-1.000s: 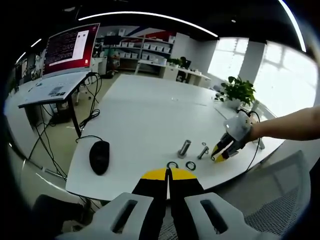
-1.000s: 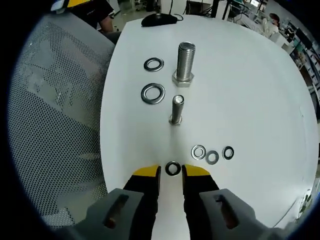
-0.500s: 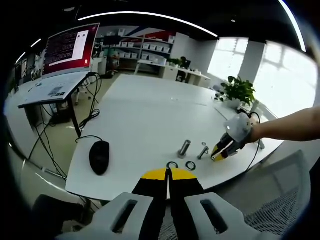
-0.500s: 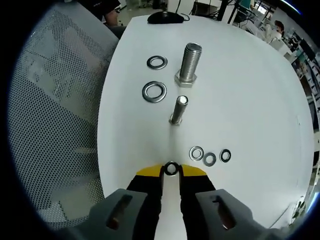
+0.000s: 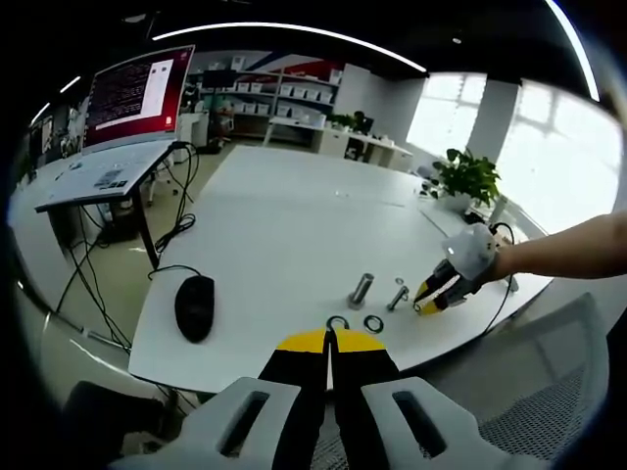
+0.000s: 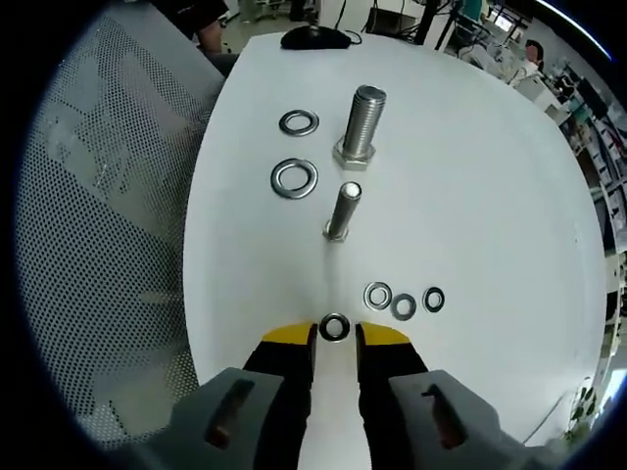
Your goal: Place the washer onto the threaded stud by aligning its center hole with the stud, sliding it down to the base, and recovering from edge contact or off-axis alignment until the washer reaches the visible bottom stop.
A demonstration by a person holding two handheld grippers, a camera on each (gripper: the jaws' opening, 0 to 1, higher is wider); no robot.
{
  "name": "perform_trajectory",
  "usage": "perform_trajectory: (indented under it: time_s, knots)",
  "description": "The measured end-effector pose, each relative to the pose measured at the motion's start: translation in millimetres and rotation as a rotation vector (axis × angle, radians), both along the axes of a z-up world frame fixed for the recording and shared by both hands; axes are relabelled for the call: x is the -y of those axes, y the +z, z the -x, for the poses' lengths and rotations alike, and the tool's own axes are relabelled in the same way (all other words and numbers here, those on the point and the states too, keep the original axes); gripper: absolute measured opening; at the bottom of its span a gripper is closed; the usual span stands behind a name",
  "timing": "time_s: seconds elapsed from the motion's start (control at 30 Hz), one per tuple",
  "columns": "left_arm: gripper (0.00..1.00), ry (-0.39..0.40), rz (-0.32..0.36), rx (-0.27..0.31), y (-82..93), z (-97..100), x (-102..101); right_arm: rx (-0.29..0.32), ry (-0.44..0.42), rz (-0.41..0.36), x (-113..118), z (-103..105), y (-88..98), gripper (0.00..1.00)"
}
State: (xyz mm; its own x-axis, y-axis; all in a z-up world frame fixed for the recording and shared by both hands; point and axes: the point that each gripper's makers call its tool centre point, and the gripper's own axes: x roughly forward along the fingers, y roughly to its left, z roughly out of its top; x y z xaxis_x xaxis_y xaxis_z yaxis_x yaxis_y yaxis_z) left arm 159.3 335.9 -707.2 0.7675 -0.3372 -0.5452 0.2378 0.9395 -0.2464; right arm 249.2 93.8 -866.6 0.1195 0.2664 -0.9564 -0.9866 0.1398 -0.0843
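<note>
**Picking up a small washer before threading it onto a stud**

*Left gripper view.* The left tongs (image 5: 330, 340) are clenched with nothing between their yellow-tipped black jaws, held off the near edge of the white worktop (image 5: 284, 225). Beyond them lie two large flat washers (image 5: 373, 323), a thick upright stud (image 5: 361, 290), a slimmer stud (image 5: 397, 295) and a matte black computer mouse (image 5: 194, 305). The right tongs (image 5: 432, 297) reach in from the right, low over the worktop.

*Right gripper view.* The right tongs (image 6: 334, 336) are parted, with a small dark-rimmed washer (image 6: 334, 327) lying flat between the tips; whether the jaws touch it cannot be told. Three similar small washers (image 6: 403, 305) lie in a row just beside it. Ahead stands the slim stud (image 6: 339, 211) on its hexagonal base, then the thick stud (image 6: 360, 122), both bright, finely threaded metal. Two large polished washers (image 6: 293, 177) lie alongside.

*Reading.* The step in hand appears to be the grasp. Next, the jaws must close on the thin ring's edge, lift it and centre its hole over the slim stud.
</note>
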Motion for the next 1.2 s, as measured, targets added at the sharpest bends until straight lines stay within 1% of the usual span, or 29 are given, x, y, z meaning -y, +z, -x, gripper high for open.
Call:
perform_trajectory:
  time_s: [0.07, 0.2, 0.3, 0.5, 0.6, 0.67, 0.9, 1.2]
  knots:
    - [0.00, 0.000, 0.000, 0.000, 0.1, -0.2, 0, -0.003, 0.005, 0.004, 0, 0, -0.1, 0.17]
    - [0.00, -0.002, -0.001, -0.001, 0.0, 0.0, 0, -0.021, -0.020, 0.003, 1, 1, -0.4, 0.16]
    - [0.00, -0.001, 0.000, -0.001, 0.2, -0.3, 0, -0.013, 0.003, -0.001, 0, 1, -0.6, 0.15]
    - [0.00, -0.005, -0.004, -0.006, -0.9, 0.4, 0, -0.019, -0.006, -0.009, 1, -1, -0.7, 0.14]
    - [0.00, -0.006, -0.004, -0.008, -1.2, 0.5, 0, -0.017, -0.002, 0.001, 4, -2, -0.6, 0.14]
    - [0.00, -0.005, -0.004, -0.007, -1.2, 0.5, 0, -0.031, -0.008, -0.008, 4, 0, 0.3, 0.14]
    - [0.00, -0.006, -0.004, -0.007, -1.1, 0.6, 0, -0.047, -0.019, -0.050, 0, 9, 15.0, 0.14]
    - [0.00, -0.005, -0.004, -0.006, -1.2, 0.9, 0, -0.042, -0.044, -0.139, -13, 6, 44.3, 0.14]
